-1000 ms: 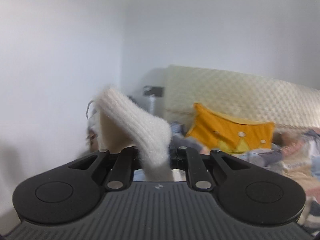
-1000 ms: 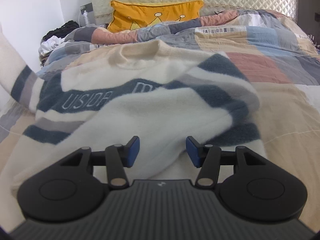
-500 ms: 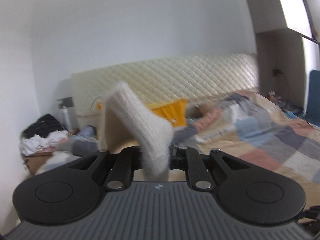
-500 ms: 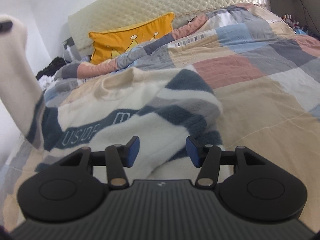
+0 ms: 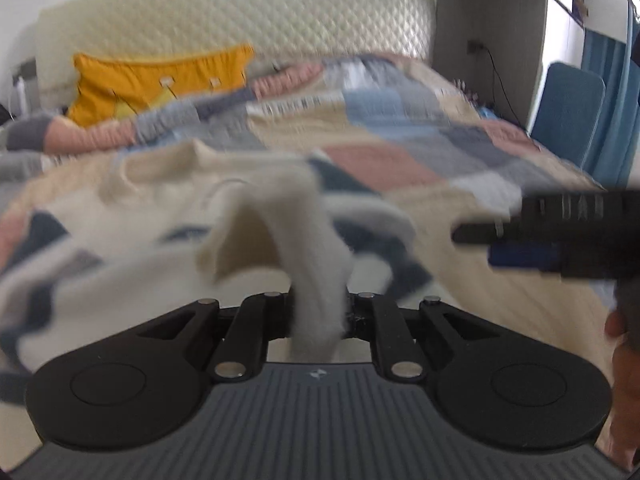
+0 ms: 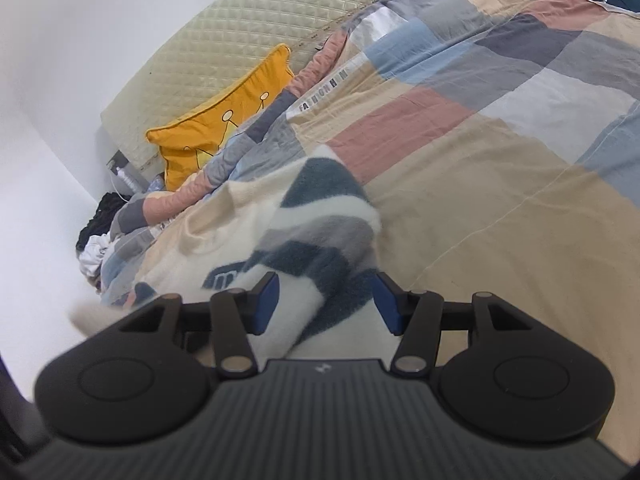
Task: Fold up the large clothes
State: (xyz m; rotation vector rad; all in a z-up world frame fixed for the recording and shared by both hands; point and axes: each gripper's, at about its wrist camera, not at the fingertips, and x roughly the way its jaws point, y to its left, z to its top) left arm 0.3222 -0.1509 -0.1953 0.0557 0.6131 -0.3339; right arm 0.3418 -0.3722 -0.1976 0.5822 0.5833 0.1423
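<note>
A cream sweater with dark blue and grey stripes [image 5: 120,264] lies spread on the bed. My left gripper [image 5: 318,312] is shut on its fuzzy cream sleeve cuff [image 5: 308,240], which arches up from the jaws over the sweater's body. The view is blurred by motion. My right gripper [image 6: 326,302] is open above the striped right side of the sweater [image 6: 312,248]; its blue pads stand apart and do not press the cloth. From the left wrist, the right gripper [image 5: 476,246] shows side-on at the right.
A patchwork duvet [image 6: 480,152] covers the bed, with an orange crown pillow [image 6: 224,128] against the quilted headboard [image 5: 240,16]. A heap of clothes [image 6: 96,240] sits by the wall at the left. A blue chair [image 5: 568,112] stands right of the bed. A hand [image 5: 624,380] holds the right gripper.
The left gripper has swung right and down with the sleeve, from facing the wall to over the sweater. The right gripper has rolled and shifted sideways, still open.
</note>
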